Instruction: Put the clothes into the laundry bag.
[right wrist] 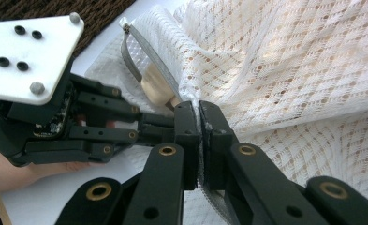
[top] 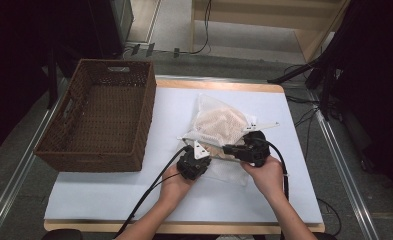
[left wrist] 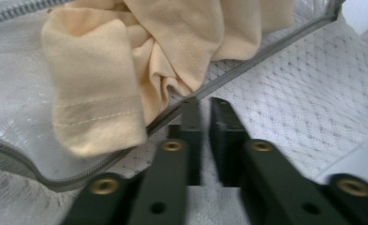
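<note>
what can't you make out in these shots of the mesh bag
- High view: the bag's opening, covered by the two grippers.
- Left gripper view: the cloth, cut off by the top edge; whether the left gripper pinches the zipper, blurred.
- Right gripper view: most of the cloth, veiled by the mesh bag.

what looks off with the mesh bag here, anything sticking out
A fold of the yellow cloth hangs out past the grey zipper of the white mesh bag, so the opening is not closed. The right gripper pinches the bag's edge; the left gripper is shut beside the zipper.
</note>
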